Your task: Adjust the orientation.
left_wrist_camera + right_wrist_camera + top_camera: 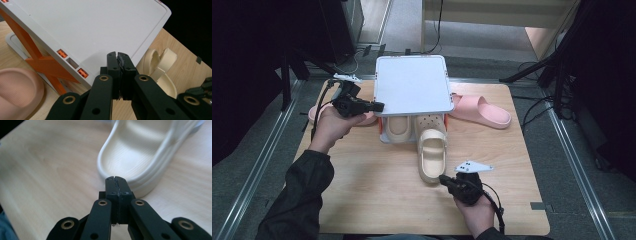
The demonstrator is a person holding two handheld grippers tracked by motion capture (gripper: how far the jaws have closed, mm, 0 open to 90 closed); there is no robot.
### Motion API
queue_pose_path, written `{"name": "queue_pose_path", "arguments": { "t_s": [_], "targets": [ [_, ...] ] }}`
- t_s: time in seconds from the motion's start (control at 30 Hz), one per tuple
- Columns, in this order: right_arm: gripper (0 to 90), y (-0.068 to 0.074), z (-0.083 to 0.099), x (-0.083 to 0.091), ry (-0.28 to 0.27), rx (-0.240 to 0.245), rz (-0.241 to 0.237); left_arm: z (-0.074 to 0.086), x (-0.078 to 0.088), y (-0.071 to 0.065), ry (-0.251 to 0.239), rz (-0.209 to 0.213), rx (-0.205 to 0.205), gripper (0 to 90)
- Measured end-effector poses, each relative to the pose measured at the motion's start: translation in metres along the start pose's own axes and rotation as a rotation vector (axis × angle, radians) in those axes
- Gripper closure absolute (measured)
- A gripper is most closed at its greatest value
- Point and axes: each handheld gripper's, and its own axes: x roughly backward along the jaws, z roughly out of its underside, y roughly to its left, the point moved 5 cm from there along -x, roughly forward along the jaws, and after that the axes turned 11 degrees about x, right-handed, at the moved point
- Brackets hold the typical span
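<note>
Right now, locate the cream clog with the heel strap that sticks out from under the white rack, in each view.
High view: the cream clog lies at table centre, heel toward the right gripper.
Left gripper view: at right, beyond the white rack top.
Right gripper view: its heel rim sits just above the shut jaws.
Shared landmark: the light wooden table.

My right gripper (116,179) rises from the bottom centre of the frame, its two black jaws pressed together with nothing between them. Their tips sit right at the rounded heel rim of a cream sandal (140,152), which fills the upper right. Pale wooden table (45,170) spreads across the left
</note>
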Motion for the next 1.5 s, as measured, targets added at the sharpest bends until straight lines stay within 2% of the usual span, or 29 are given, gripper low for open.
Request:
{"name": "queue_pose_path", "arguments": {
  "t_s": [0.13,0.27,0.37,0.6,0.73,0.8,1.0,1.27,1.5],
  "targets": [
    [90.0,0.008,0.010,-0.010,0.043,0.000,-0.035,0.000,0.000,0.000,0.001,-0.003,-0.004,88.6],
    [90.0,0.003,0.013,-0.018,0.074,0.020,-0.004,0.000,0.000,0.000,0.002,-0.001,-0.003,88.6],
    [90.0,-0.002,0.010,-0.021,0.070,0.002,-0.005,0.000,0.000,0.000,0.000,0.001,-0.001,88.6],
    [90.0,-0.003,-0.004,-0.025,0.061,0.058,0.017,0.000,0.000,0.000,0.001,-0.002,-0.003,88.6],
    [90.0,-0.012,-0.015,-0.027,0.037,0.062,0.037,0.000,0.001,0.001,0.003,0.004,0.002,88.6],
    [90.0,-0.020,-0.019,-0.029,0.028,0.062,0.062,0.000,0.001,0.001,0.003,0.004,0.006,88.6],
    [90.0,-0.032,-0.034,-0.042,0.026,0.074,0.069,0.000,0.001,0.001,0.003,0.010,0.012,88.6],
    [90.0,-0.049,-0.052,-0.058,0.017,0.061,0.068,0.001,0.001,0.002,-0.001,0.015,0.013,88.5],
    [88.6,-0.061,-0.067,-0.072,0.022,0.025,0.051,0.001,0.001,0.001,0.000,0.014,0.015,88.5]
  ]
}}
